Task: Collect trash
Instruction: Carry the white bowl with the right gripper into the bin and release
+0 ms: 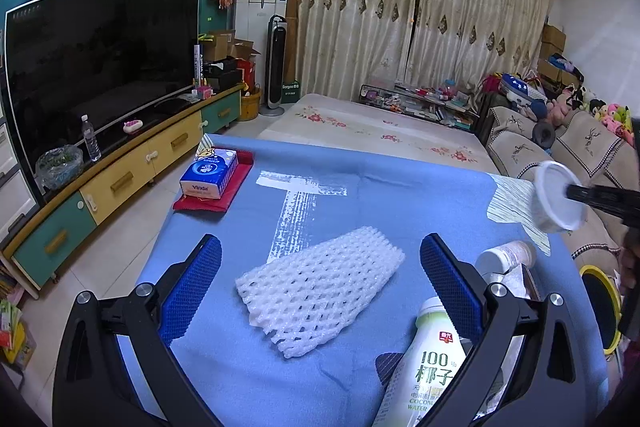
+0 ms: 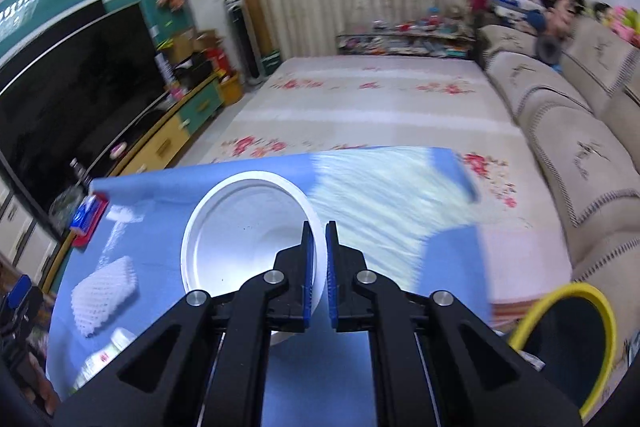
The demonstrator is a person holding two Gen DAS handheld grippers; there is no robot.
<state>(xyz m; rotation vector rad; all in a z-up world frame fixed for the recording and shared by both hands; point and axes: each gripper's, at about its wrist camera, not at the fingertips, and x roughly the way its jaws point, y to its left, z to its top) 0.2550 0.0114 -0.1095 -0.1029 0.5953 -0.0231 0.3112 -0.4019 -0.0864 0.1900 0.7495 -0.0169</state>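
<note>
A white foam fruit net (image 1: 320,291) lies on the blue table cloth (image 1: 360,195), between the fingers of my open left gripper (image 1: 320,259). A coconut water bottle (image 1: 432,359) lies at the lower right, and a small white bottle (image 1: 506,257) beside it. My right gripper (image 2: 319,239) is shut on the rim of a white plastic cup (image 2: 248,231) and holds it above the table; it shows in the left wrist view (image 1: 558,197) at the right. The foam net (image 2: 105,293) and bottle (image 2: 106,355) show at the lower left of the right wrist view.
A yellow-rimmed black bin (image 2: 568,343) stands at the table's right side, also in the left wrist view (image 1: 600,307). A blue tissue pack (image 1: 210,175) on a red cloth sits at the far left corner. A sofa (image 2: 568,131) is on the right, a TV cabinet (image 1: 120,179) on the left.
</note>
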